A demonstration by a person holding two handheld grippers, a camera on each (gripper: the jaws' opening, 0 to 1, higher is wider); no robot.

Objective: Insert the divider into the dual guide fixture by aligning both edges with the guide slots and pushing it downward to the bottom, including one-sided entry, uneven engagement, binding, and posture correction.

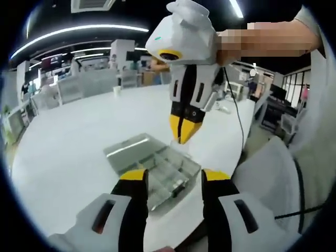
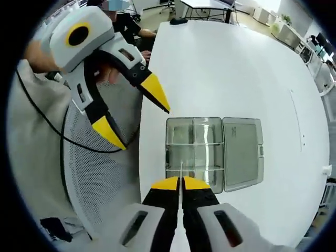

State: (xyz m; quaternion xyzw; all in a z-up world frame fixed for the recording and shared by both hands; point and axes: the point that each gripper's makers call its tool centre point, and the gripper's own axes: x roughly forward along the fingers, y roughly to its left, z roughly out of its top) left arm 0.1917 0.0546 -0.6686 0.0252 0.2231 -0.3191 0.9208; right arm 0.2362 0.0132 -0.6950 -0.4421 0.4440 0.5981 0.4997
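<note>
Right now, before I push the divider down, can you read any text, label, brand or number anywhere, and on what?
No readable text.
Clear plastic compartment box with open lid: no lettering visible.
Thin clear divider in the right gripper: blank.
Left gripper, white with yellow tips: no markings legible.
Background office signs: too blurred.

left gripper view: low, near, across table (image 1: 63, 152) | right gripper view: overhead | shared: clear box (image 1: 152, 165)

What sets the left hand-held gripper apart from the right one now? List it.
The left hand-held gripper is open, jaws spread and holding nothing, off the table's edge; the right hand-held gripper is shut on a thin clear divider above the compartment box. Both have yellow tips on black jaws.
</note>
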